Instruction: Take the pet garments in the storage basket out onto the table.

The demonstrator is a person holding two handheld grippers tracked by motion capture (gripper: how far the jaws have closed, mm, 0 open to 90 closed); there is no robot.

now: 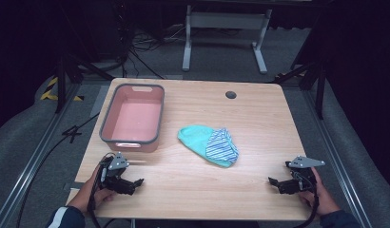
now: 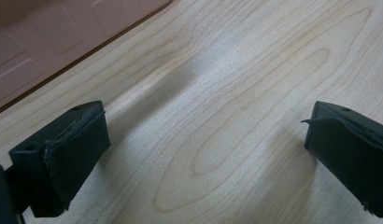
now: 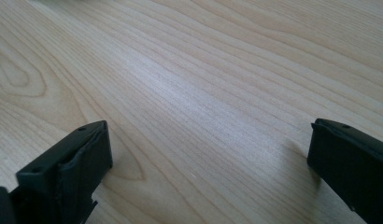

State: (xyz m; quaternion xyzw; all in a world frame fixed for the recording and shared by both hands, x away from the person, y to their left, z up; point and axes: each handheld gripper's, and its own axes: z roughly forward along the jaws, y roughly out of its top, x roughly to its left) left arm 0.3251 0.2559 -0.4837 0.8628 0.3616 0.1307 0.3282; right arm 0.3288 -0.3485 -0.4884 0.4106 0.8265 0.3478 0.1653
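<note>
Bare wood table (image 1: 193, 190) lies open between both grippers. Ahead, the pink tub (image 1: 132, 116) blocks the left side; the cloth pile (image 1: 209, 144) sits mid-table, gaps either side.

Dim, dark surroundings; the lit table (image 1: 193, 180) shows soft glare, and close views look slightly blurred.

The left gripper (image 1: 134, 183) sits low at the near left, held in the left hand (image 1: 95, 190), jaws spread wide. The right gripper (image 1: 275, 183), in the right hand (image 1: 321, 194), mirrors it, jaws likewise parted.
</note>
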